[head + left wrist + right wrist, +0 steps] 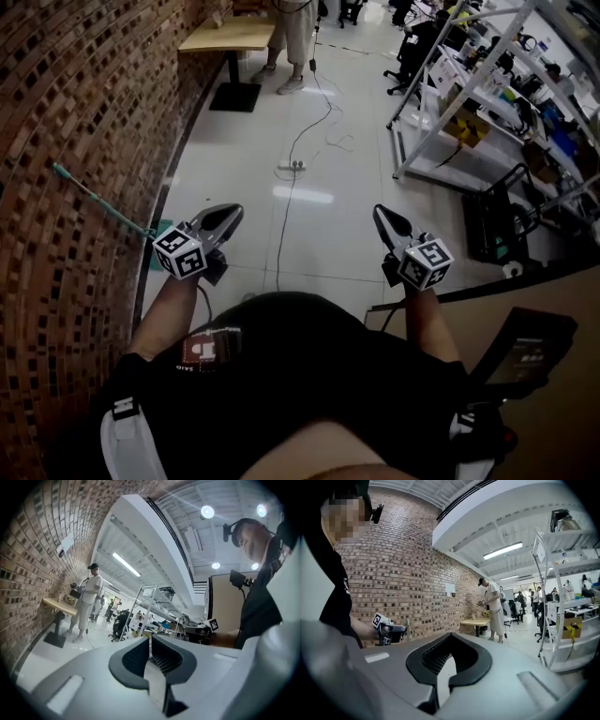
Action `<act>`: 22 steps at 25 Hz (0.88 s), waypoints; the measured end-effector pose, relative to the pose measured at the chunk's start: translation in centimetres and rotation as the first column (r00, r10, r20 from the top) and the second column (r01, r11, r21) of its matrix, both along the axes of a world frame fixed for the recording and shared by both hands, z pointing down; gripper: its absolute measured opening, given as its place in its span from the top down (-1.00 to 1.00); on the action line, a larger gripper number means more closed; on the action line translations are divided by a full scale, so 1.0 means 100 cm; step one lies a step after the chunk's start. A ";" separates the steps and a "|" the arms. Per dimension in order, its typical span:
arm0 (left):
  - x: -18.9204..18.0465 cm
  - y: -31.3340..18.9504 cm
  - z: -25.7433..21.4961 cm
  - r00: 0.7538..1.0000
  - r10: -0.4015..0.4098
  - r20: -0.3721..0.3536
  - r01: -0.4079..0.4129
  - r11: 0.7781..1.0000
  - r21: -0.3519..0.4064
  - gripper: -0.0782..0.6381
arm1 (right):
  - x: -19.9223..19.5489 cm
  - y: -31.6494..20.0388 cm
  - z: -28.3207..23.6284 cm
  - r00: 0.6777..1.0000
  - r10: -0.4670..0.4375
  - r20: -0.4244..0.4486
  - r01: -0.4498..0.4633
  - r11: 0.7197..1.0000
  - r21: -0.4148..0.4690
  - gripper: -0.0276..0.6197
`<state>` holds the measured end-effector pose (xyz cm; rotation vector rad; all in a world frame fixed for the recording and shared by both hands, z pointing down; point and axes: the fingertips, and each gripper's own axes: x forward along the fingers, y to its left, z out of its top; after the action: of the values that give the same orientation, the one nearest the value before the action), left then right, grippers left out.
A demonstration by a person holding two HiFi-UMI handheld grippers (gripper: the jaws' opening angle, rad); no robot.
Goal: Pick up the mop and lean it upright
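I'm counting 2 grippers near me: left gripper point(231, 214) & right gripper point(382, 217). I'm seeing 1 mop point(94, 194) at left, 1 table point(230, 36) far left w/ 1 person point(289, 37) standing at it, 1 power strip point(292, 166) mid-floor, 1 shelf rack point(469, 89) far right.

Head view: mounted high, looking steeply down past the wearer's torso point(300, 375) onto white floor point(309, 216), brick wall point(66, 141) left, shelving point(469, 103) right. Both gripper views: close behind their jaws, near level, facing down-room; shared: standing person point(86, 603), table point(58, 605).
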<state>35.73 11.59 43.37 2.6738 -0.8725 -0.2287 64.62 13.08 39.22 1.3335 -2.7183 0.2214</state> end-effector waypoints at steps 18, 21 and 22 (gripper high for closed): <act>-0.024 -0.207 -0.006 0.995 0.088 0.051 -0.088 0.996 0.010 0.74 | -0.021 -0.203 -0.010 0.998 0.065 0.020 -0.066 0.997 0.031 0.87; -0.006 -0.239 -0.006 0.997 0.042 0.061 -0.043 0.999 0.016 0.74 | 0.002 -0.249 -0.009 0.999 0.025 0.021 -0.026 0.999 0.042 0.87; -0.002 -0.251 -0.008 0.998 0.015 0.065 -0.016 1.000 0.021 0.74 | 0.008 -0.268 -0.011 1.000 0.001 0.021 -0.002 0.999 0.047 0.87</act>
<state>35.55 -13.53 42.58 2.7207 -0.8730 -0.1498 65.45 -13.72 38.15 1.3525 -2.7569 0.1731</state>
